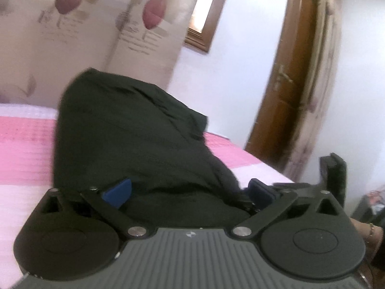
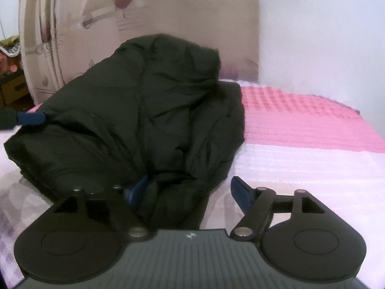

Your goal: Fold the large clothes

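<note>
A black padded jacket (image 2: 134, 110) is lying bunched on a bed's pink-and-white checked cover (image 2: 300, 130), folded loosely over itself, its bulk rising toward the flowered curtain (image 2: 149, 12) behind. The left gripper (image 1: 190, 192) is tilting slightly downward at the near edge of the heap, its blue fingers (image 1: 118, 191) standing well apart with a fold of jacket bulging between them; whether the pads are pressing the fabric cannot be told, since the cloth is covering both tips. From the other side, that same gripper is showing only as a blue fingertip at the jacket's left flank. The right gripper (image 2: 190, 190) is angling down more steeply, its jaws wide: the left finger is half buried in a dangling fold, the right finger (image 2: 240, 192) standing clear over the bare cover, gripping nothing. At the far right of the left camera's view, a wooden door (image 1: 288, 72) is blurring past, and part of a person is just showing, cut off by the frame.
</note>
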A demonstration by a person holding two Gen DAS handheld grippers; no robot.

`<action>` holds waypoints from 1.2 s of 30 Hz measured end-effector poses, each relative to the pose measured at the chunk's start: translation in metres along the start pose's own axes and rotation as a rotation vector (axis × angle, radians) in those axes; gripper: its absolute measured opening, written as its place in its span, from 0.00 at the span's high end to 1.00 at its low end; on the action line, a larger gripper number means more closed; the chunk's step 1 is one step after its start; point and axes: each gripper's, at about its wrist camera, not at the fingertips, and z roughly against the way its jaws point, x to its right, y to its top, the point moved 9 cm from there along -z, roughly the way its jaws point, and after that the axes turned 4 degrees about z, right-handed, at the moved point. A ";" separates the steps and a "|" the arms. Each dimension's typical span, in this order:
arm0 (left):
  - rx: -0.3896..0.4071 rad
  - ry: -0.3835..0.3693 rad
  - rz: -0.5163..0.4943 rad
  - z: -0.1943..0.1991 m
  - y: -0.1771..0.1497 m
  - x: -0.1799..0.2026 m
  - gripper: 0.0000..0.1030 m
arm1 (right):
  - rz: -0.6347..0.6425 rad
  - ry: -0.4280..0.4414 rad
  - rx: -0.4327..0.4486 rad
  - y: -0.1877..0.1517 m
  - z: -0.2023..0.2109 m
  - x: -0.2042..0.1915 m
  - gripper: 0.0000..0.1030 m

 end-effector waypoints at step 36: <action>-0.185 0.012 0.338 -0.032 0.030 -0.131 0.00 | -0.197 0.093 -0.134 0.001 -0.017 0.025 0.00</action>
